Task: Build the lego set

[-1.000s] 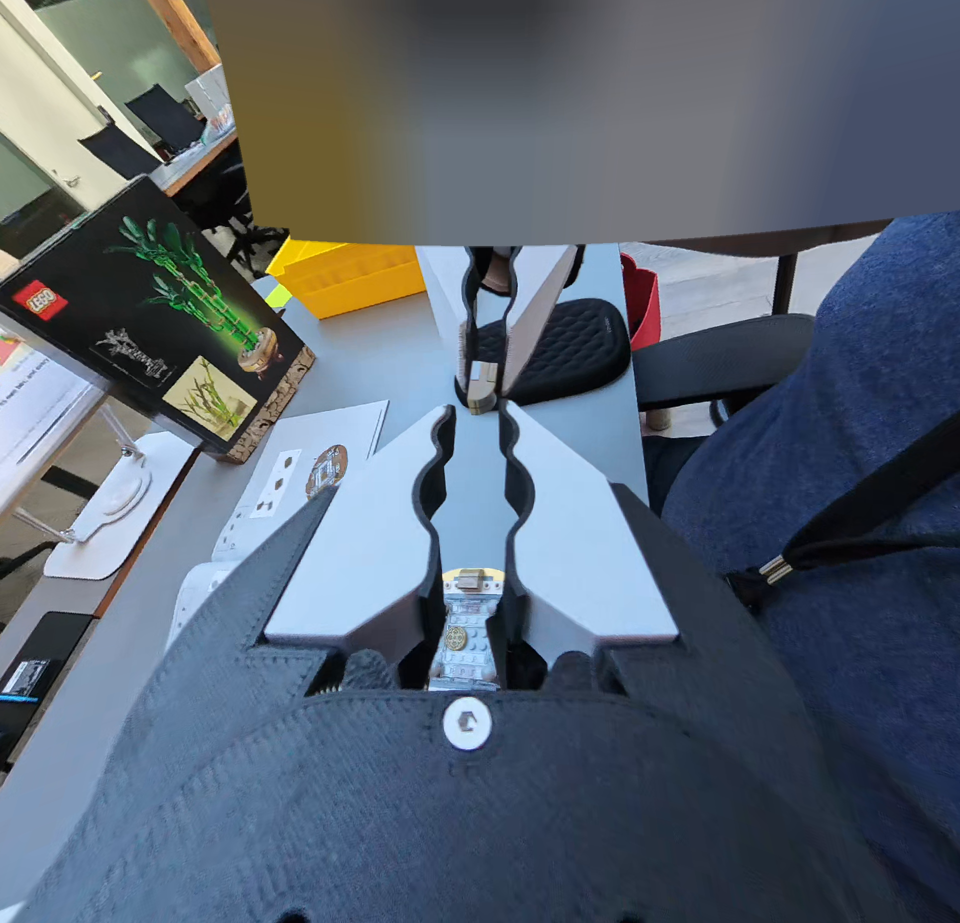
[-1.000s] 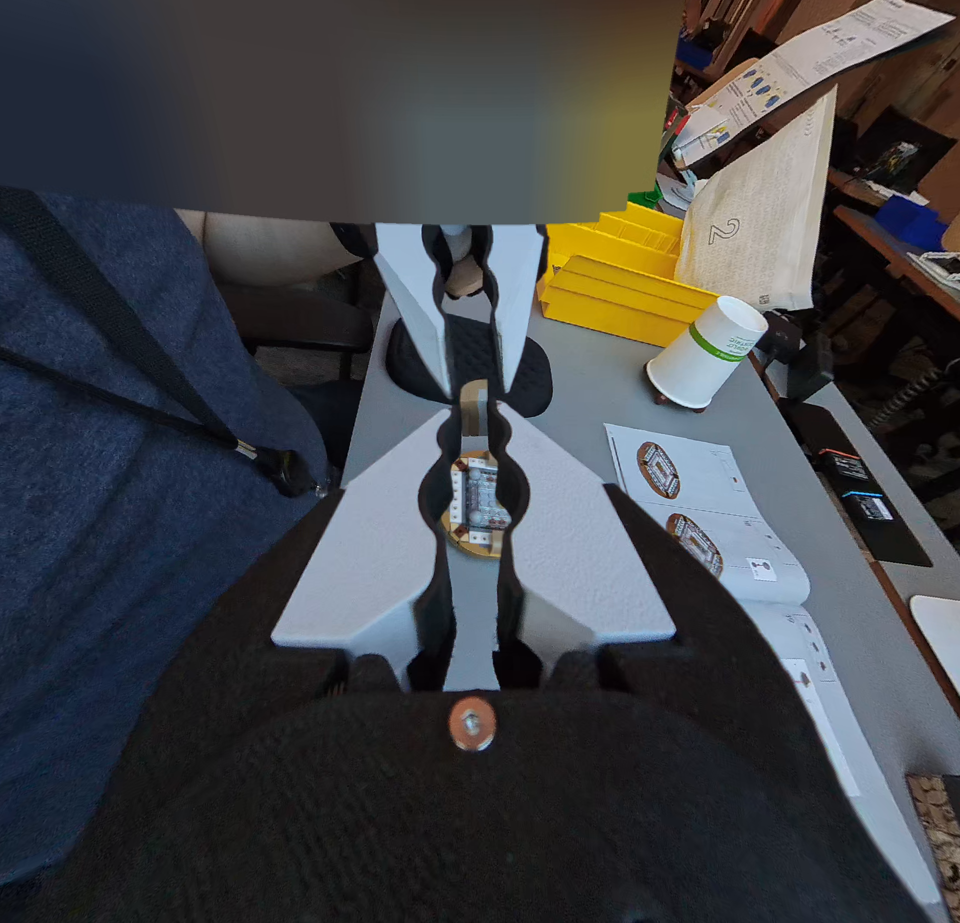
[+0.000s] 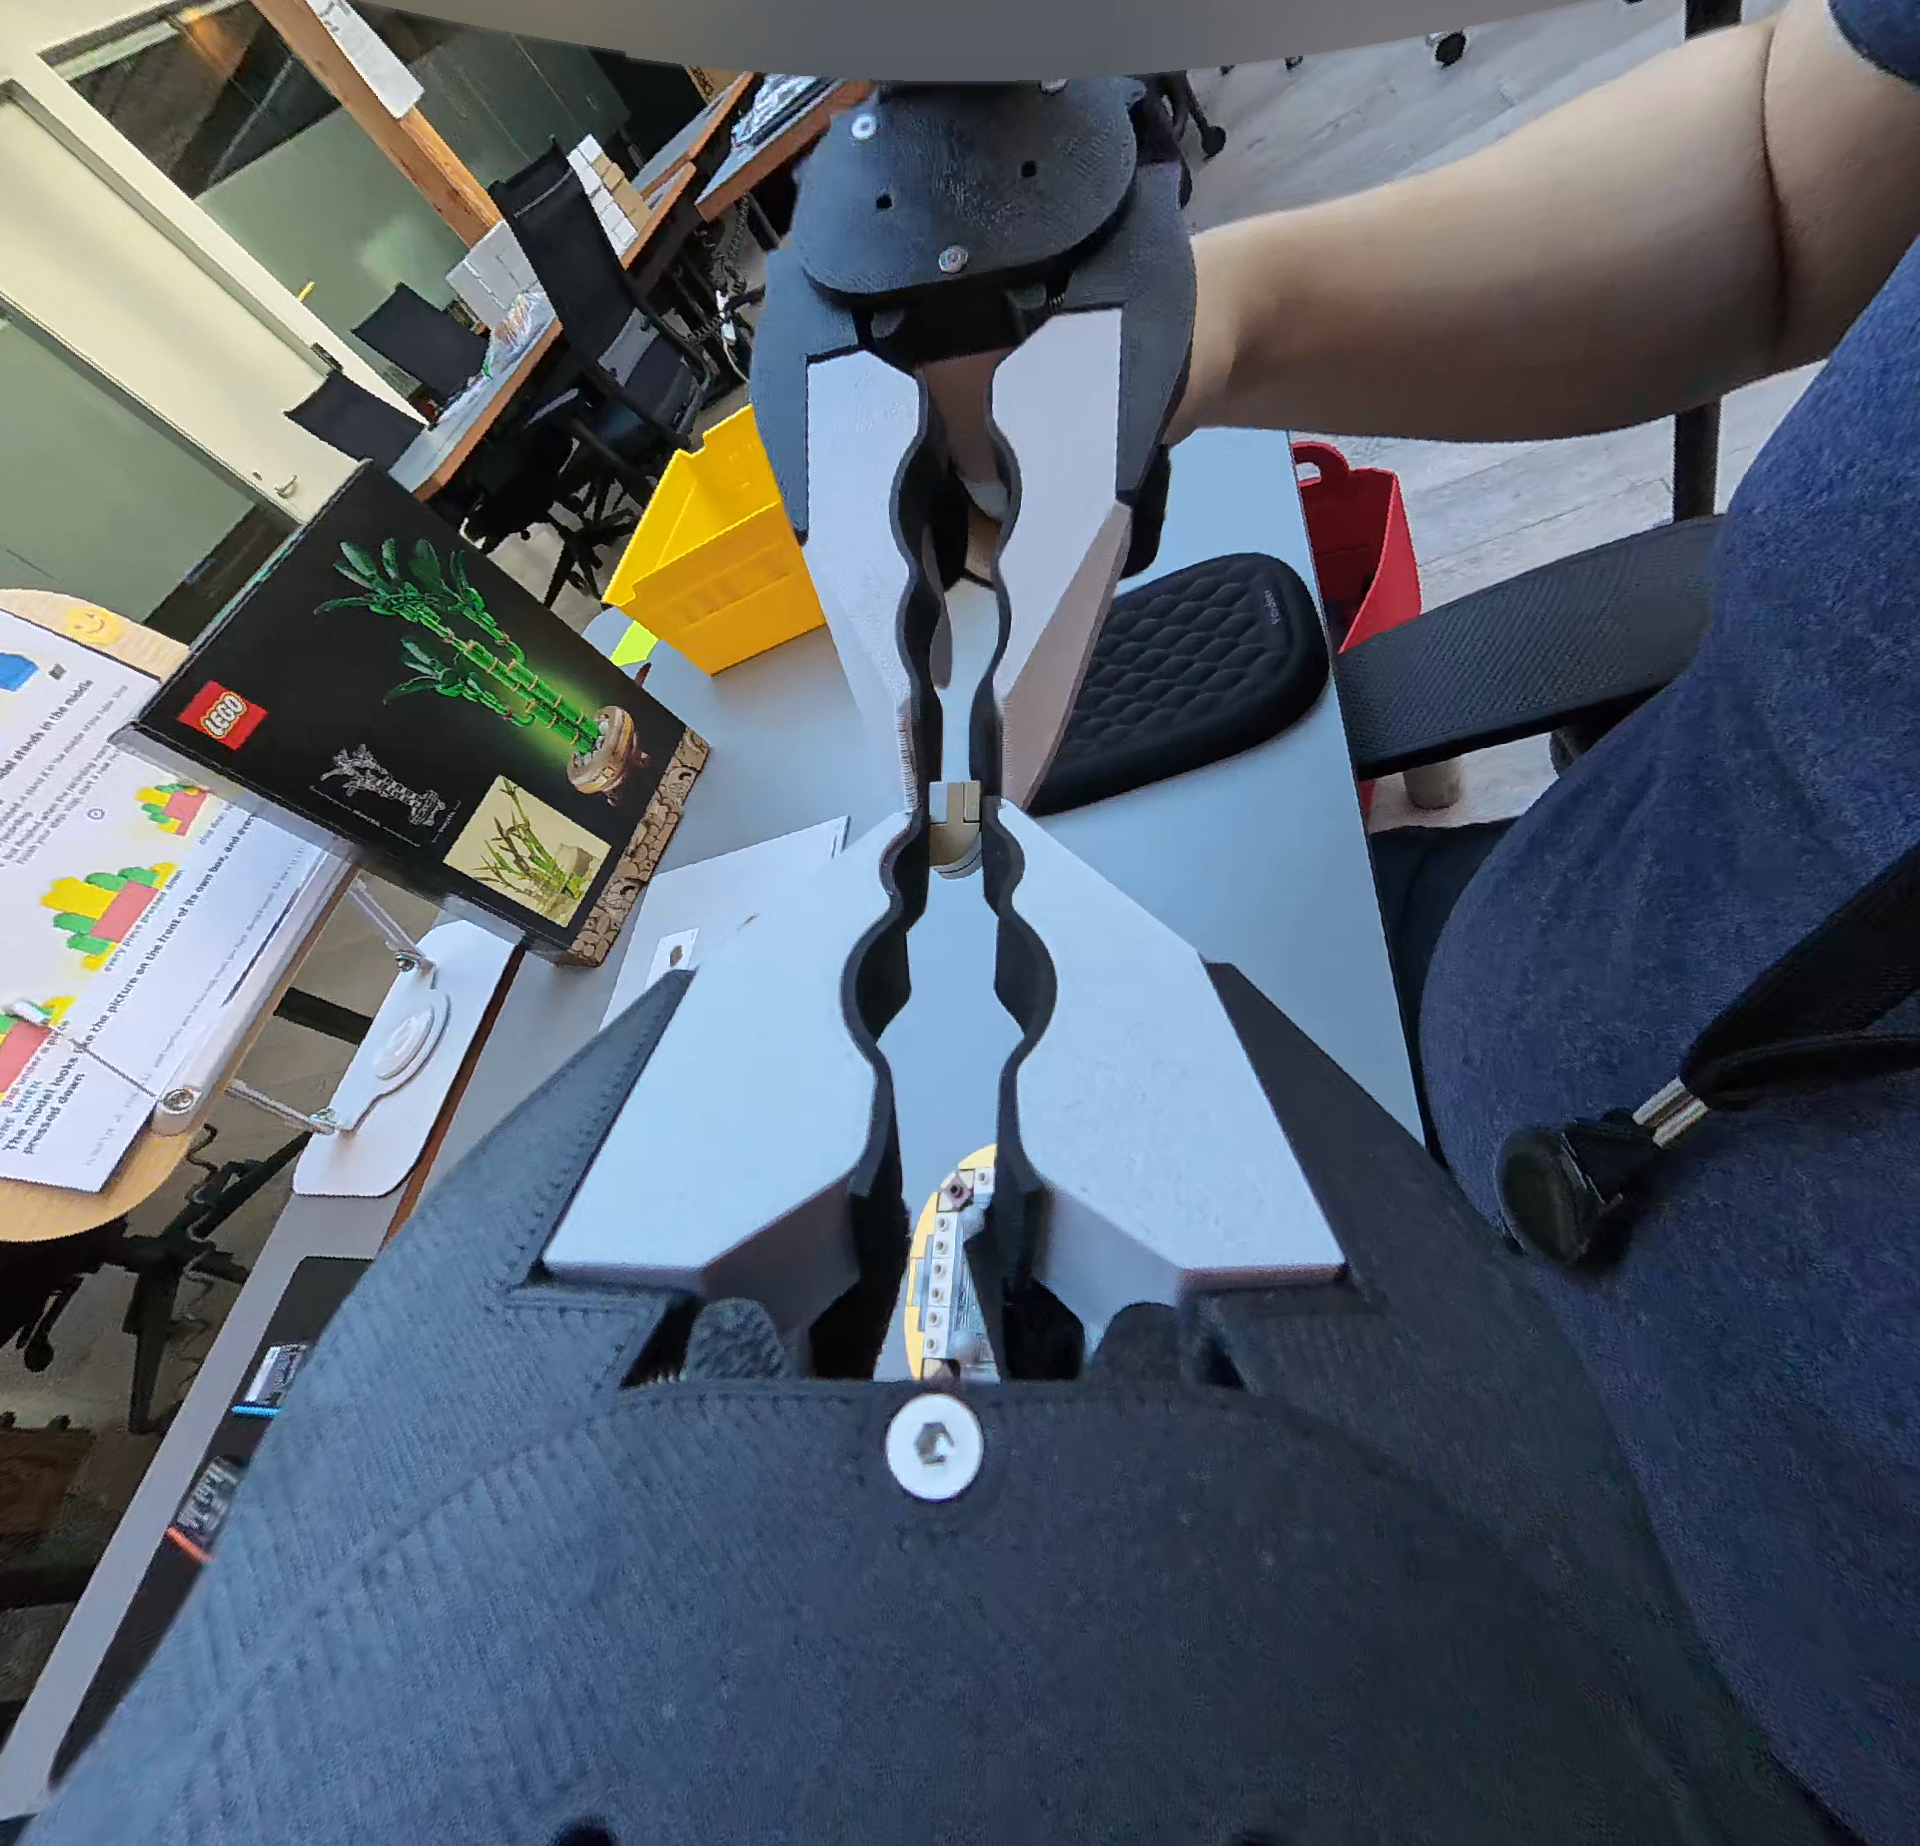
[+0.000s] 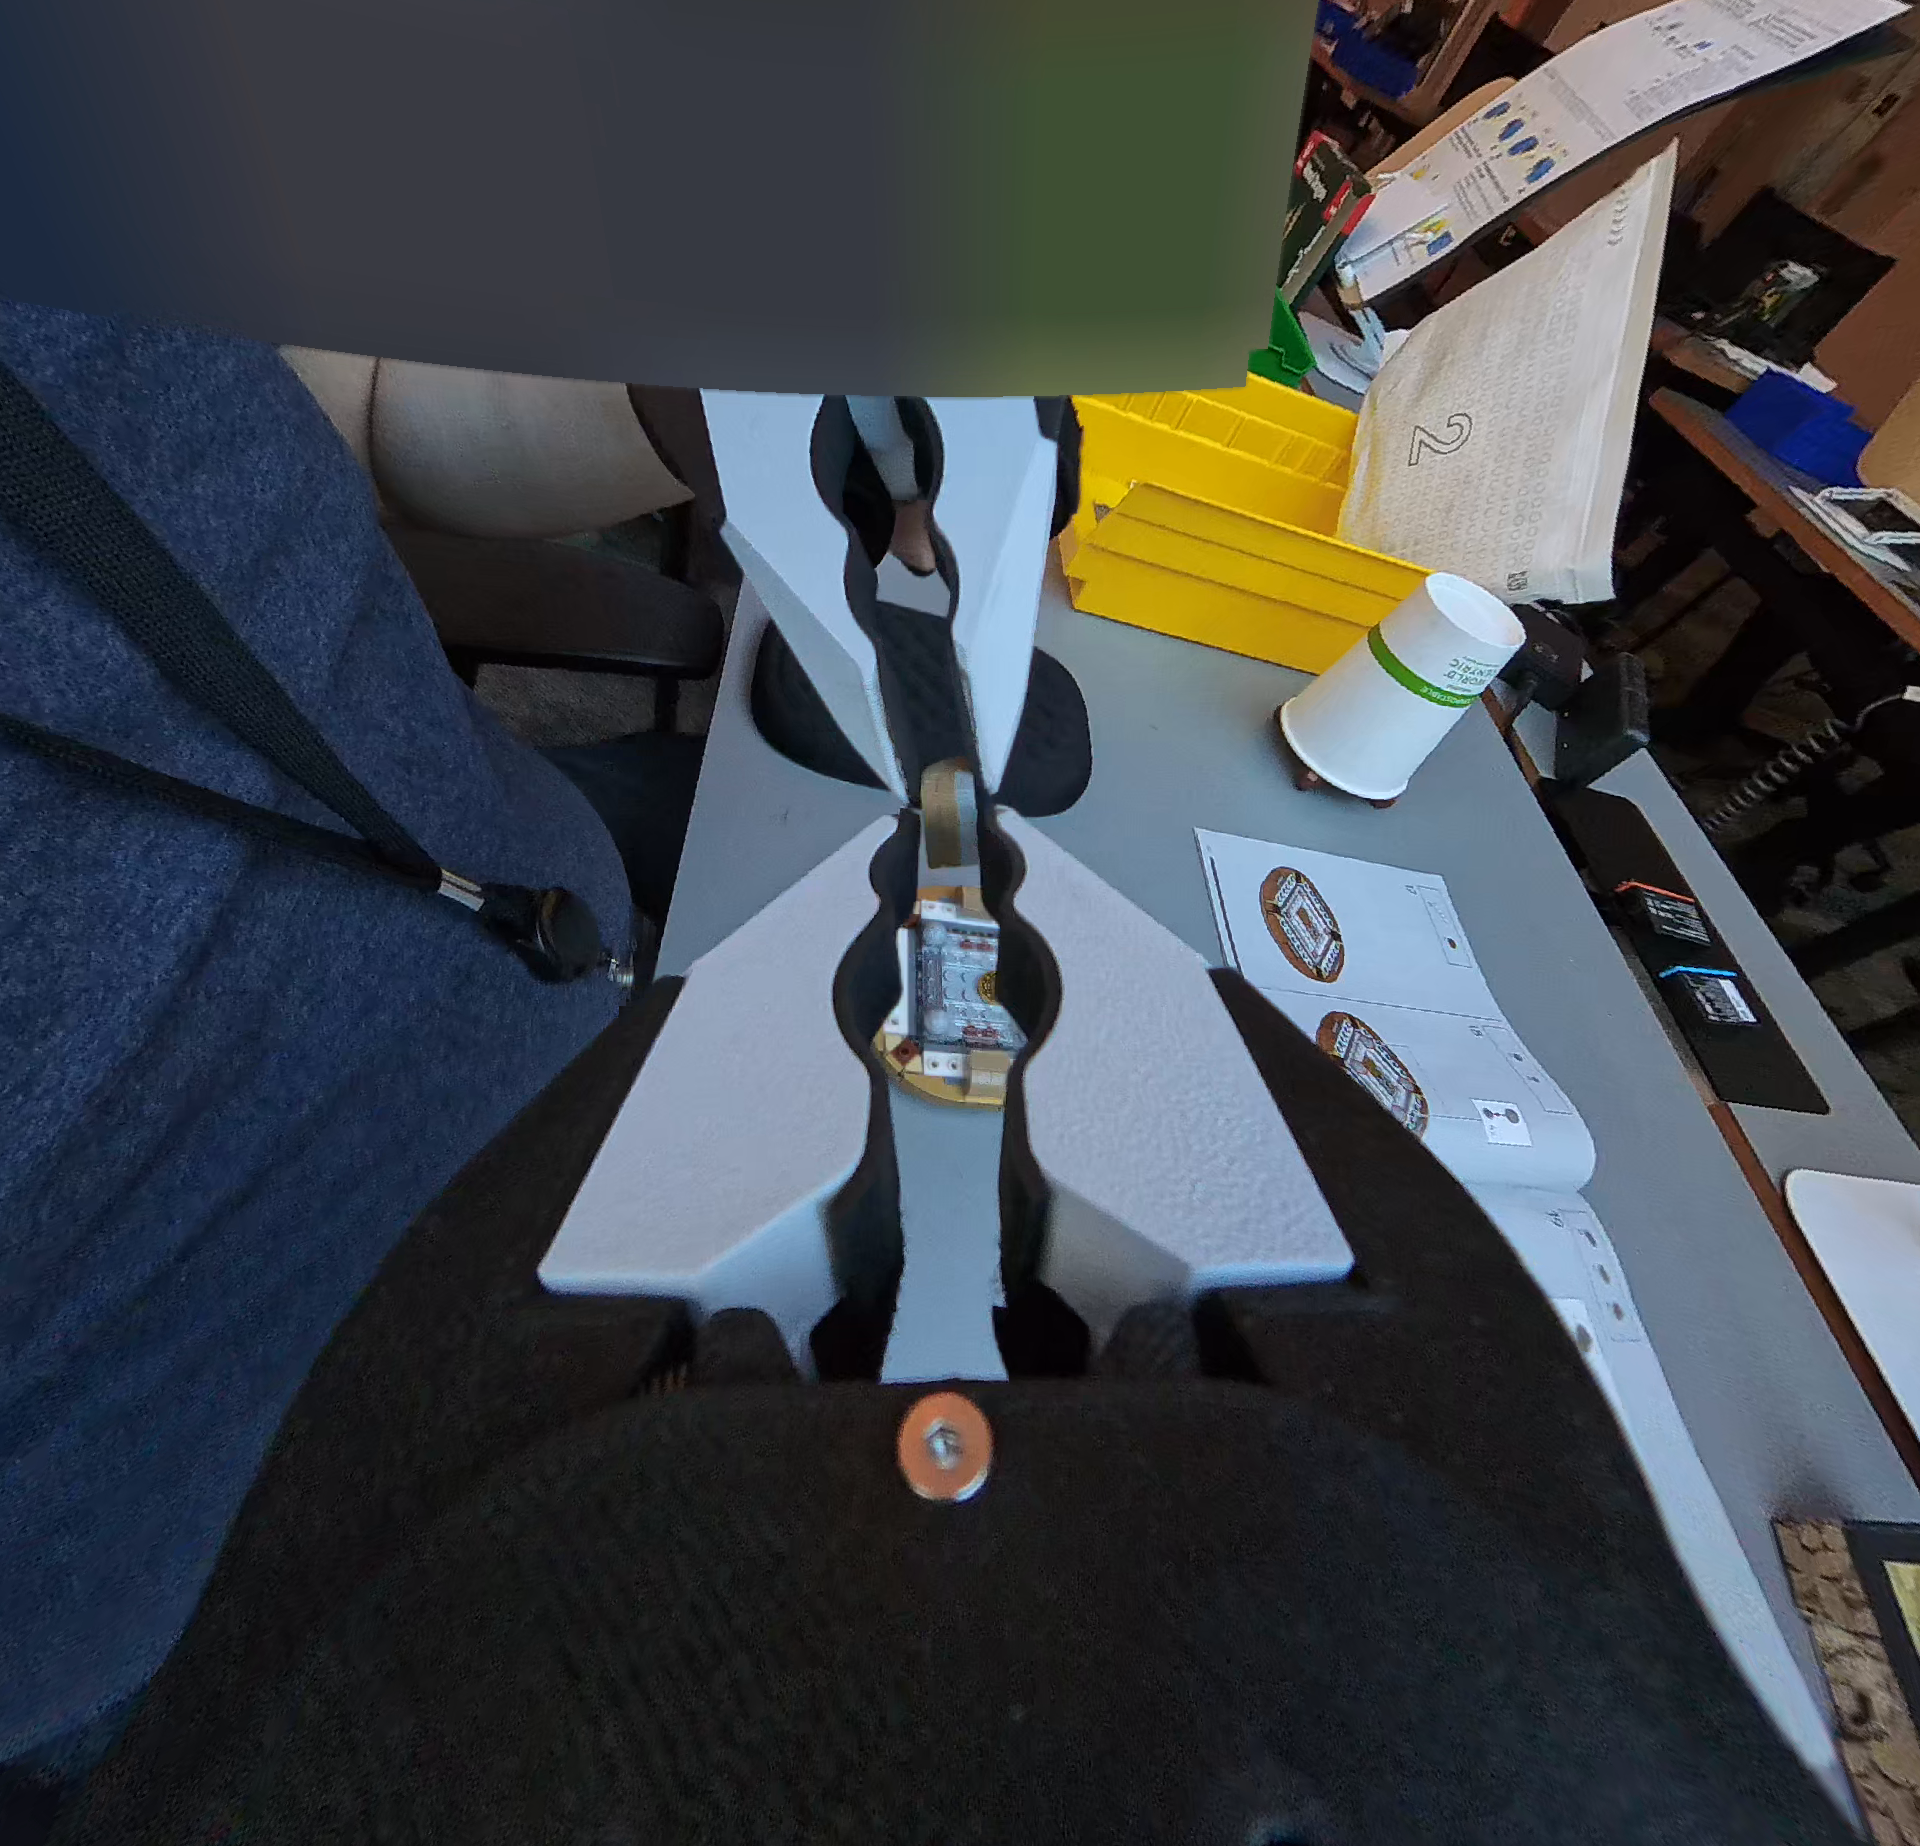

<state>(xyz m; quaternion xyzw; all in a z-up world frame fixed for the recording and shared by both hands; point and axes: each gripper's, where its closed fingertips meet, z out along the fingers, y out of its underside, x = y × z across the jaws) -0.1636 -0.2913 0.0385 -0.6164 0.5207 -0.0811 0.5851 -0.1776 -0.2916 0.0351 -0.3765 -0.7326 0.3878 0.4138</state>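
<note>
Left gripper, grey two-finger tool with wavy black inner edges: fingers drawn in narrow, tips pinching one end of a small tan curved lego piece. Right gripper, of the same make, faces it tip to tip, fingers likewise narrow, and clamps the opposite end of the piece. From the right wrist view the right gripper and the tan piece show again; the piece's long axis runs along the line joining the two grippers, its rounded end pointing toward the right camera.

Round tan lego base, topped with white and grey studded plates: lies flat on the grey table, below and apart from the held piece, seen through the gap between the right fingers.

Open white instruction booklet: on the table beside the base.

Black lego box with a green bamboo picture: propped tilted at the table's far left.

Yellow plastic bins, tipped white paper cup, black quilted pad: on the table beyond.
</note>
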